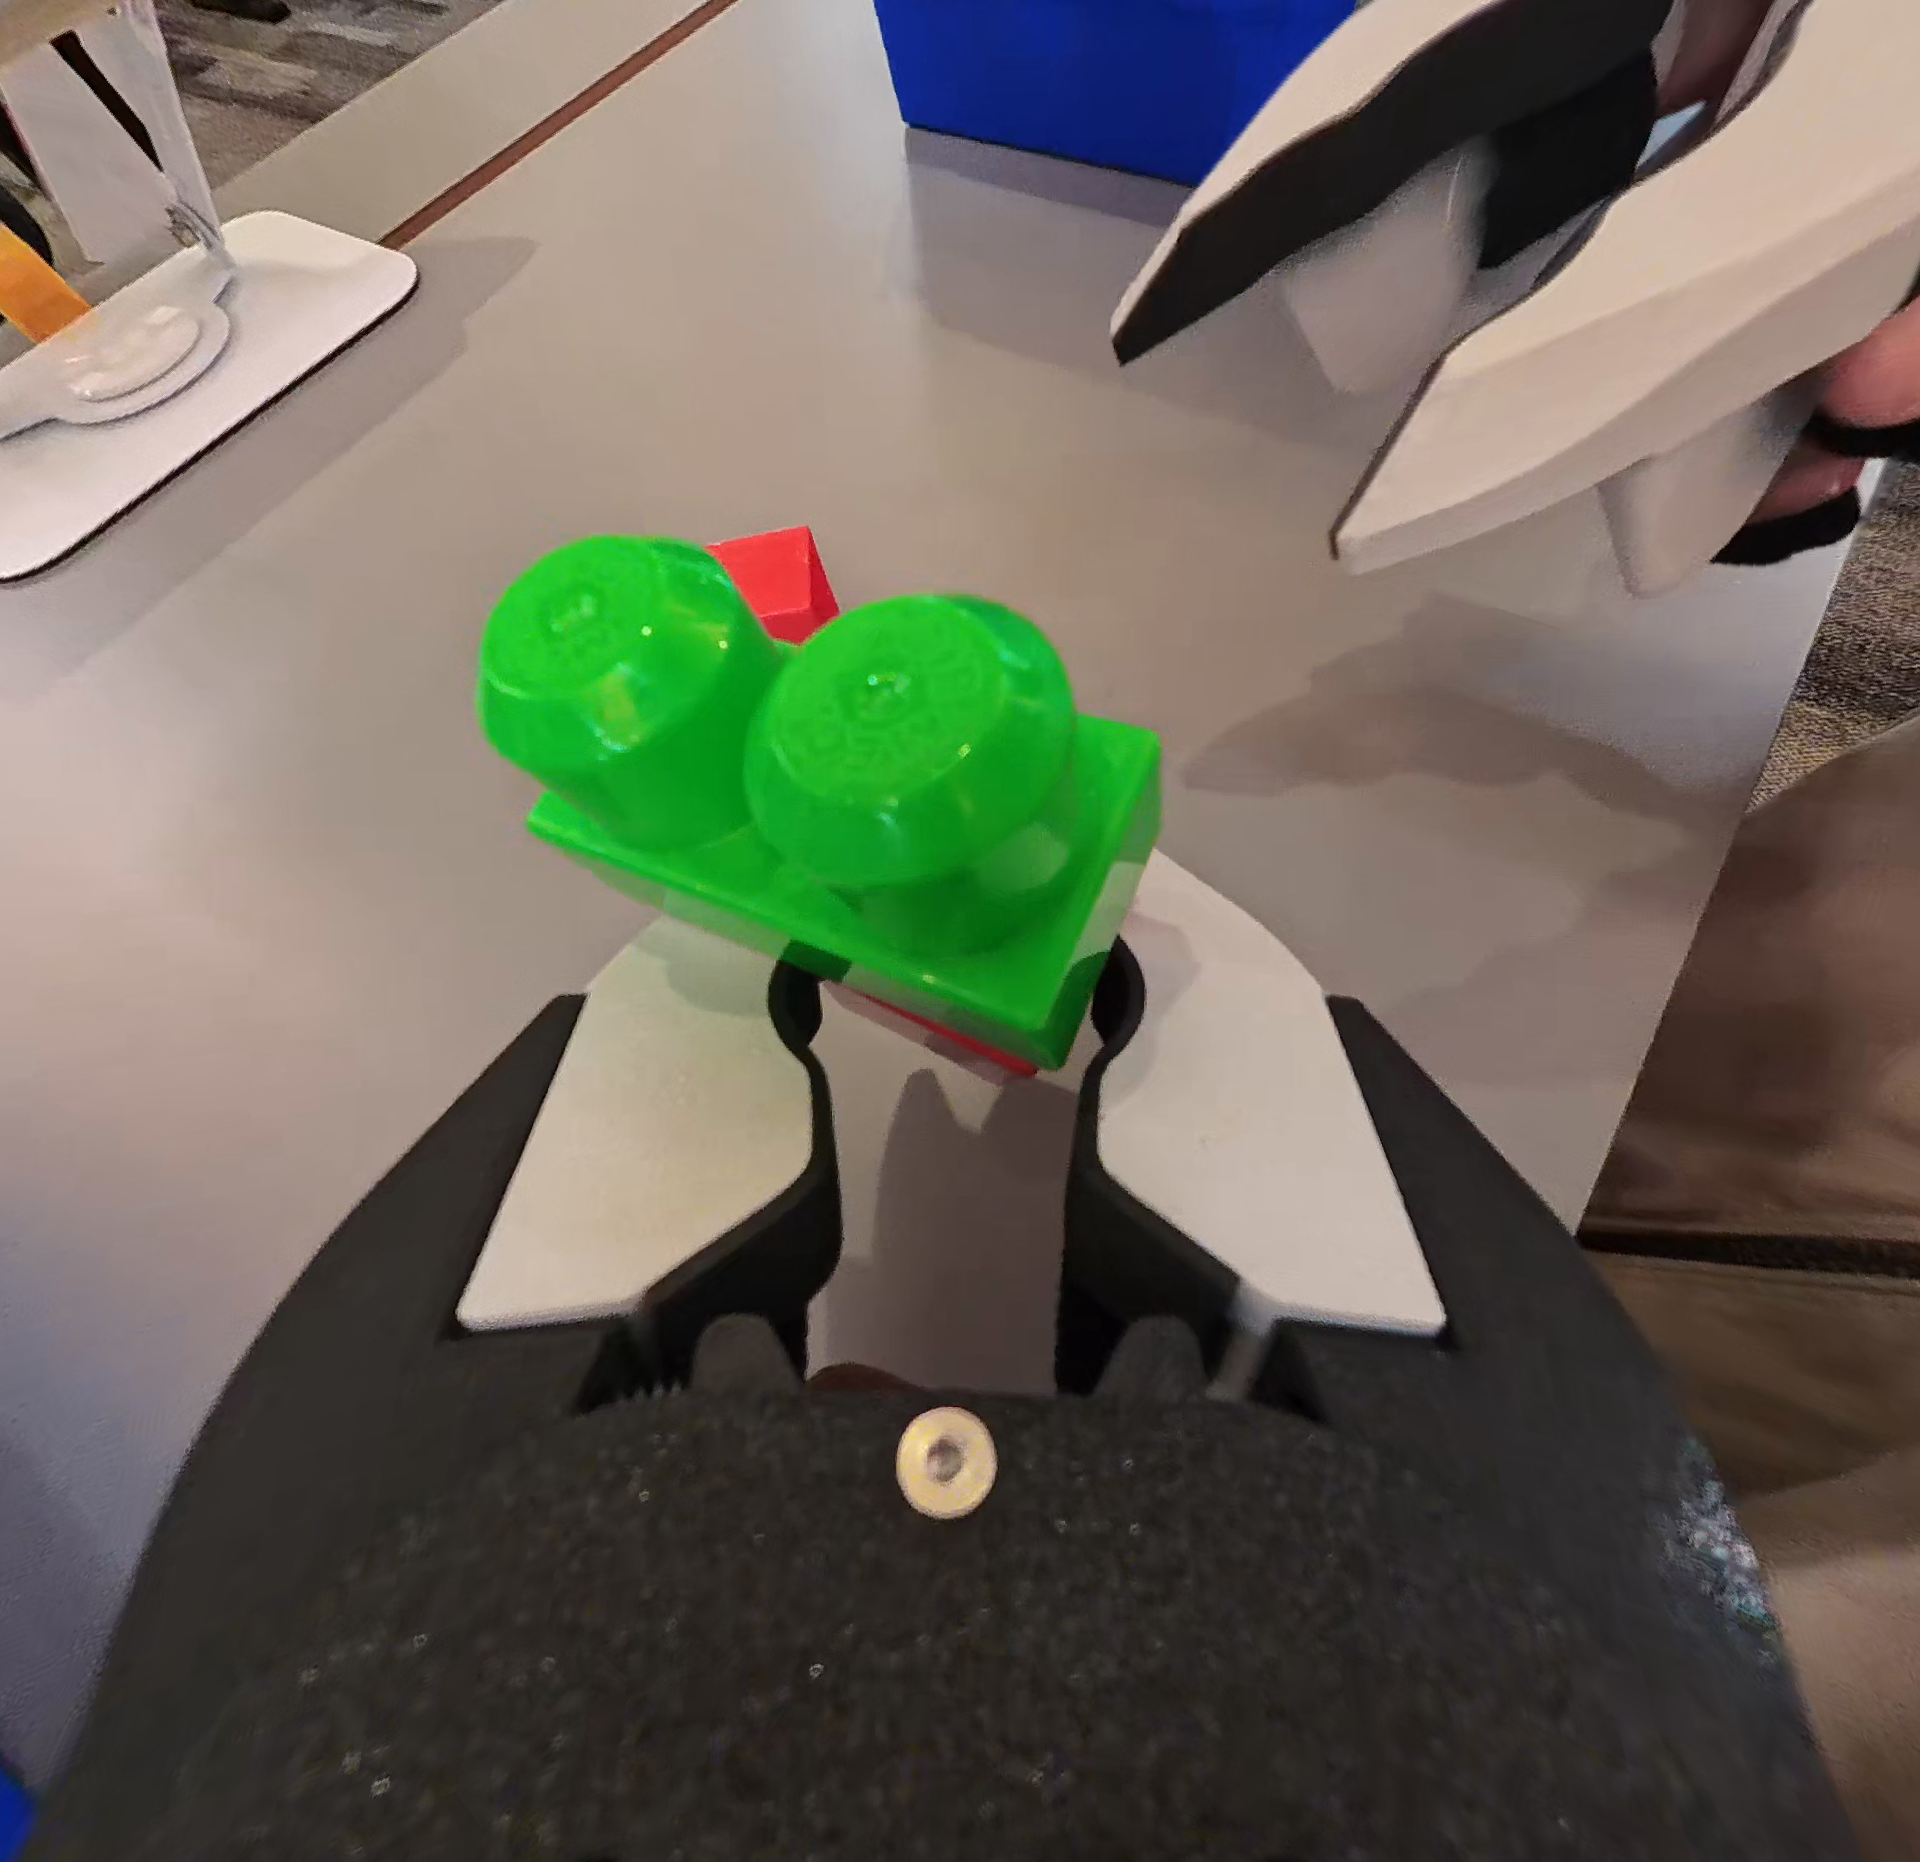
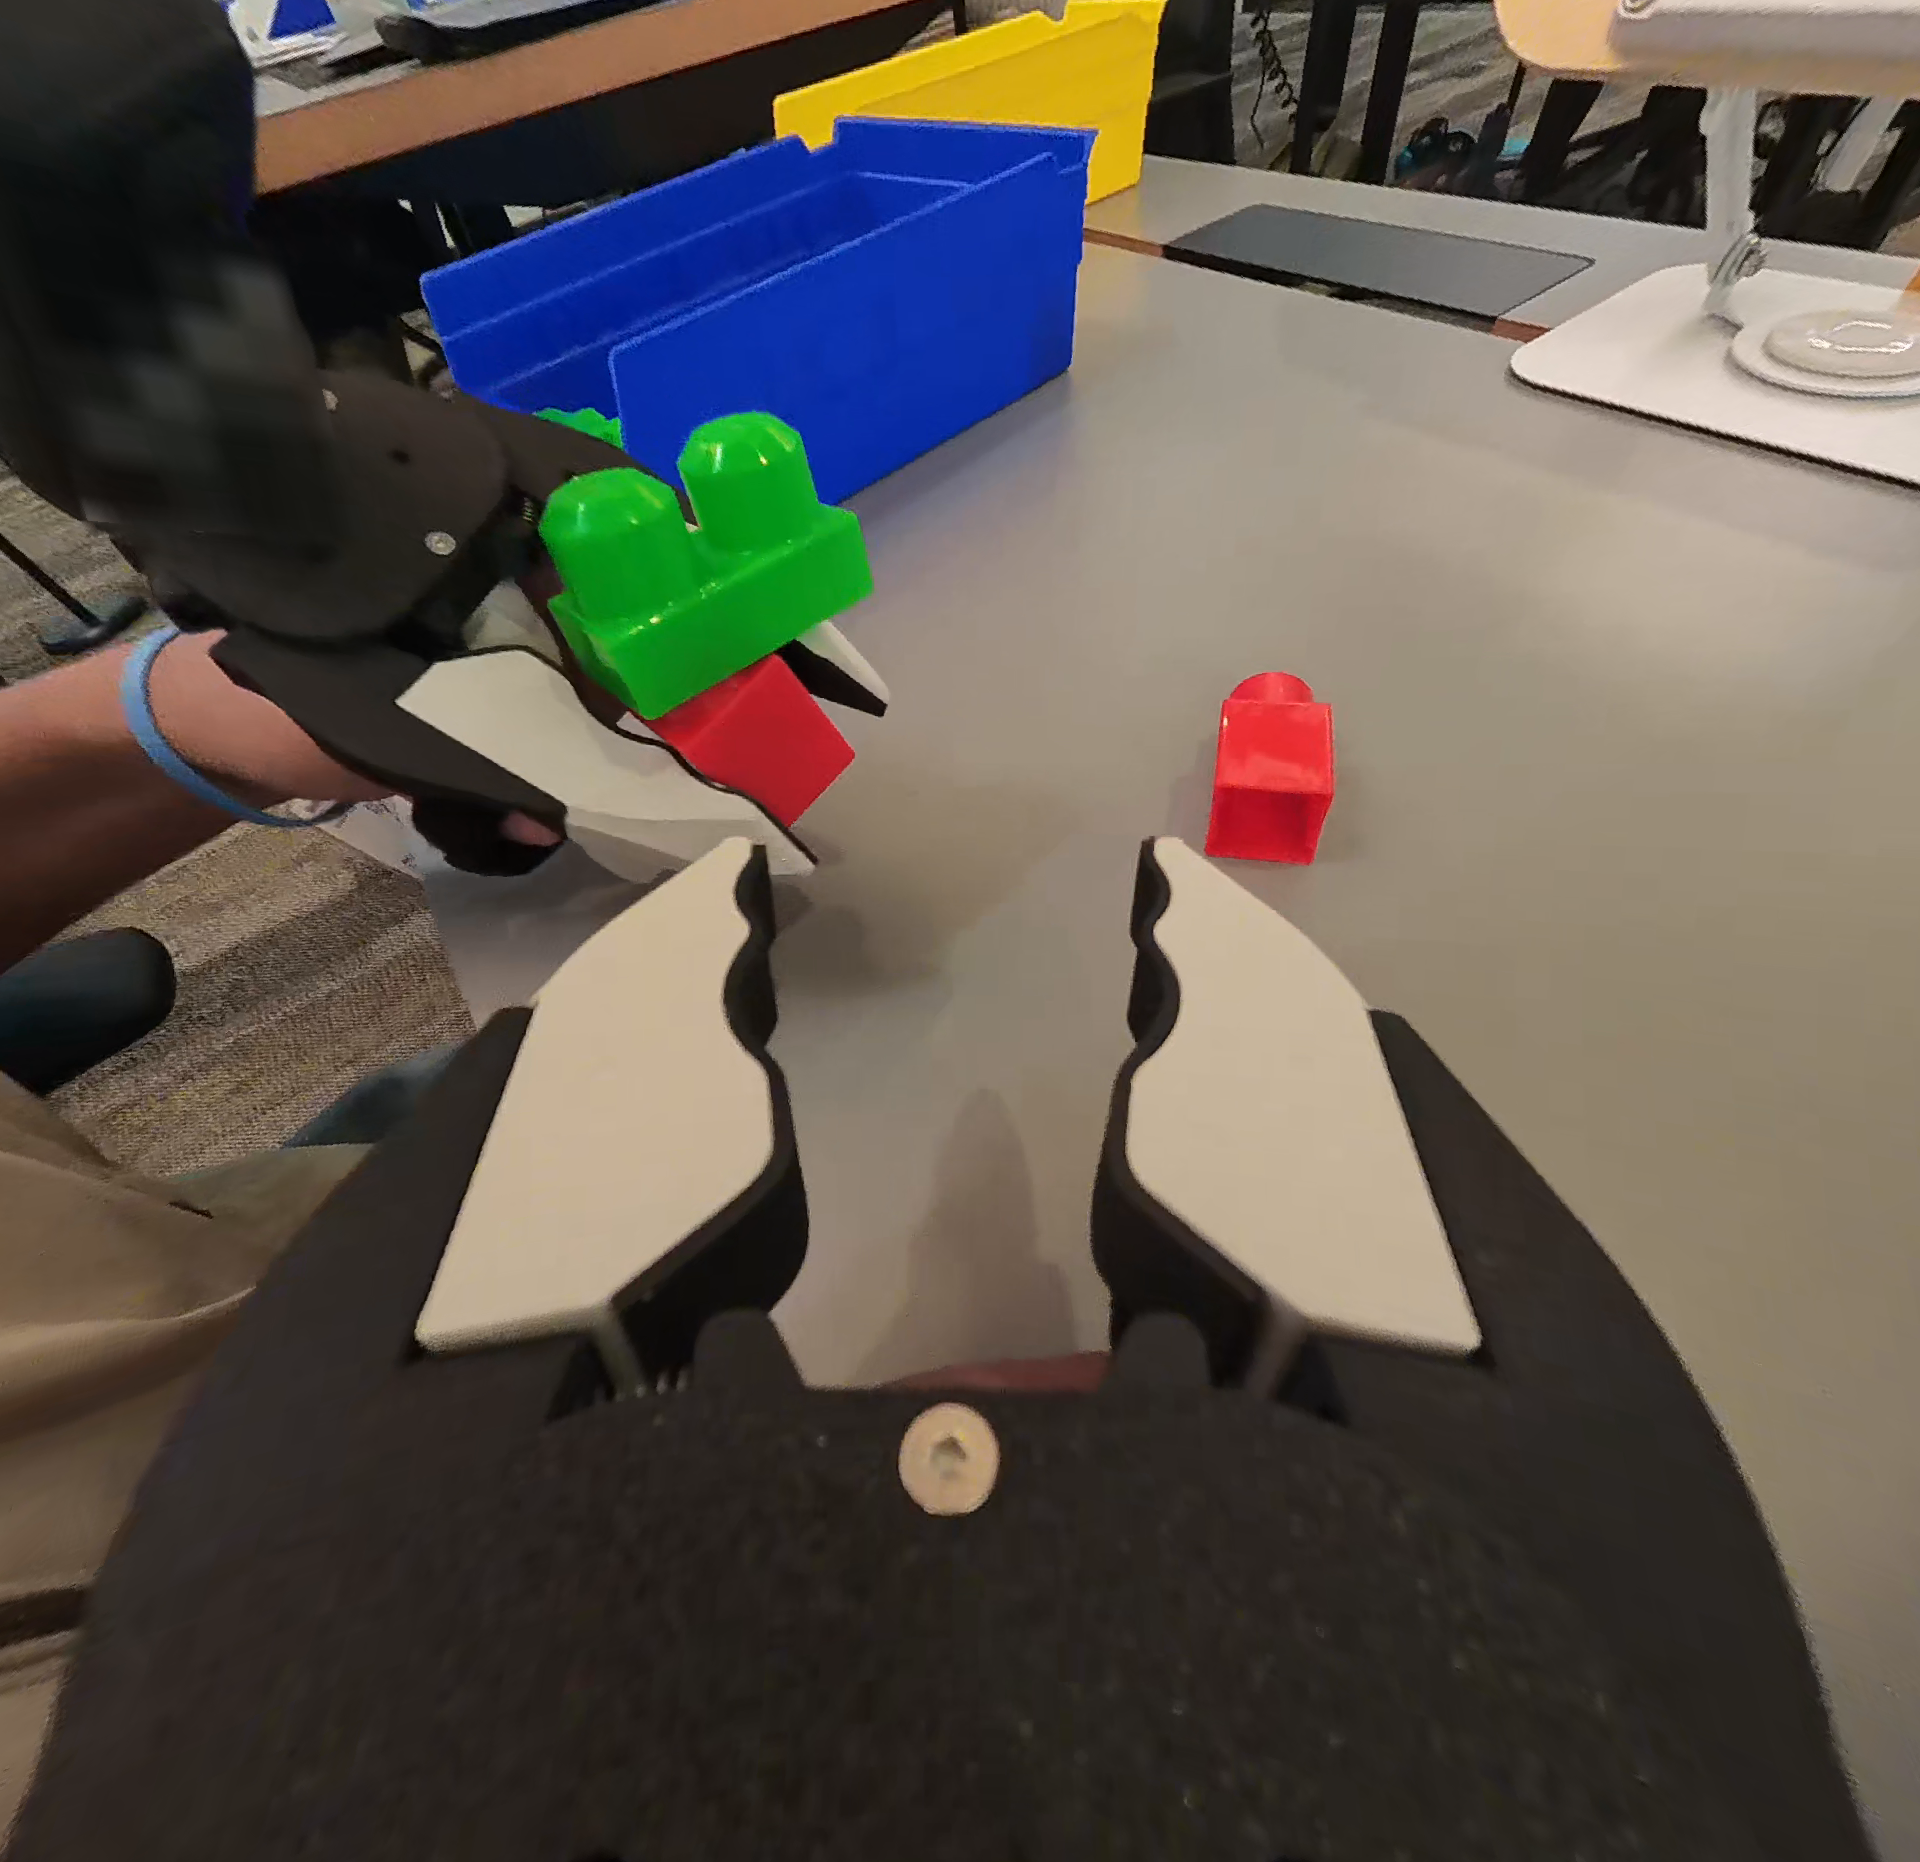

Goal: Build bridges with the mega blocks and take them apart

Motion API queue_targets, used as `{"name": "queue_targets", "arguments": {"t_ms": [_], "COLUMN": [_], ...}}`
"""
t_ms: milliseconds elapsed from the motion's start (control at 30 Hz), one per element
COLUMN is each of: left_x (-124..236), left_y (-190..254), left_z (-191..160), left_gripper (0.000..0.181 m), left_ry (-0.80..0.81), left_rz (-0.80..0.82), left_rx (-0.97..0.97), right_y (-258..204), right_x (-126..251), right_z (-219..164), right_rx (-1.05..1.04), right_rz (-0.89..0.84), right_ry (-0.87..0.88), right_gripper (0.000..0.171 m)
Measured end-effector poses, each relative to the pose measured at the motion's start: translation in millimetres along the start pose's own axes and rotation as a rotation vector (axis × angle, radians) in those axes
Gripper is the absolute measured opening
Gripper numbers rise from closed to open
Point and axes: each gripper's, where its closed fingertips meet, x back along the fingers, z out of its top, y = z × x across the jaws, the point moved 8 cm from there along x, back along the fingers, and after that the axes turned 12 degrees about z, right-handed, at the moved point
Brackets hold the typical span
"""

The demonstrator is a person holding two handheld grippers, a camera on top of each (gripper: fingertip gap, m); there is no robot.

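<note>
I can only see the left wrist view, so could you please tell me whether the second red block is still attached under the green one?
Observer: No. Only one red block hangs under the green block; the loose red block lies on its side on the table.
Operator: Thank you. Is the right gripper holding anything?
Observer: No, the right gripper is open and empty, with the loose block just beyond its right fingertip.
Operator: What is behind that blue bin edge I see?
Observer: The blue bin is open-topped, and a yellow bin stands behind it.
</note>
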Motion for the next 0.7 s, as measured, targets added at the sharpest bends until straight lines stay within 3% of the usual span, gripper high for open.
{"name": "queue_targets", "arguments": {"t_ms": [267, 433, 600, 700], "left_x": [-7, -4, -8, -8], "left_y": [9, 9, 3, 2], "left_z": [10, 12, 6, 5], "left_gripper": [0.049, 0.049, 0.046, 0.043], "left_ry": [-0.012, -0.015, -0.087, -0.098], "left_rz": [0.033, 0.002, 0.078, 0.064], "left_rx": [-0.044, -0.039, -0.077, -0.066], "right_y": [-26, -23, -15, -8], "right_x": [-52, -61, -61, -60], "right_z": [29, 31, 29, 27], "right_rx": [0.105, 0.080, 0.037, -0.011], "right_rz": [0.093, 0.165, 0.180, 0.185], "right_ry": [-0.072, -0.075, -0.057, -0.047], "right_gripper": [0.065, 0.066, 0.045, 0.042]}}
